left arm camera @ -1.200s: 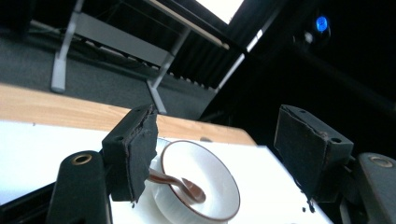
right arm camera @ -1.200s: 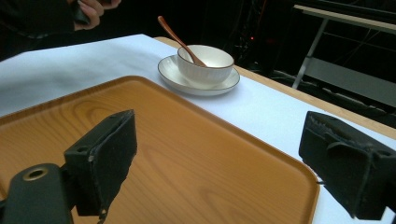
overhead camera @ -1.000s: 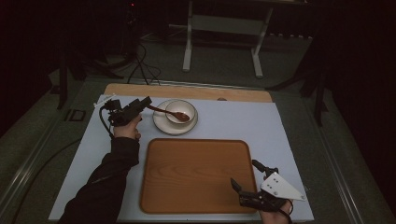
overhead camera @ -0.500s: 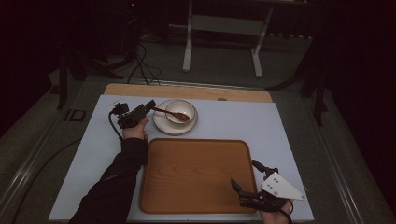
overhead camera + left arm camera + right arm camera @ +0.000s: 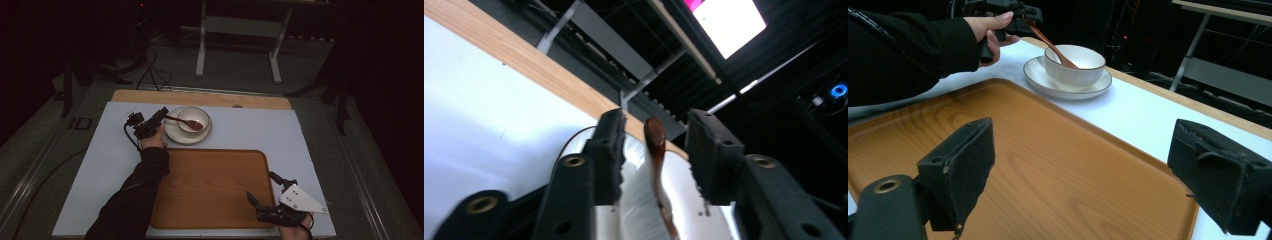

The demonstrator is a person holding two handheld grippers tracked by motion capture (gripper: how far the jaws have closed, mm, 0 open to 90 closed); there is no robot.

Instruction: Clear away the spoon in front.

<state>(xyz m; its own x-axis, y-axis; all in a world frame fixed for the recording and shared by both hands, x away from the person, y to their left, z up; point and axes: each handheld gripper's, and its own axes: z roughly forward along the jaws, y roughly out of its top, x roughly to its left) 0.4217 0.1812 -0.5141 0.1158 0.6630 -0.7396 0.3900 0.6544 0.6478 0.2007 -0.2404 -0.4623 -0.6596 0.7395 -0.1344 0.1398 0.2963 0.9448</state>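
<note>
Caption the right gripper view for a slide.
Open right gripper over a wooden tray; beyond, bowl with spoon.

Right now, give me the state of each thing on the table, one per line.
Left gripper: open, jaws on either side of the spoon handle.
Right gripper: open, empty, over the tray.
Spoon: leaning in the bowl.
Bowl: upright on the saucer.
Saucer: flat on the mat.
Tray: empty.

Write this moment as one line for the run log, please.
left gripper: open around wooden spoon handle | spoon in bowl on saucer | right gripper: open, over wooden tray
</note>
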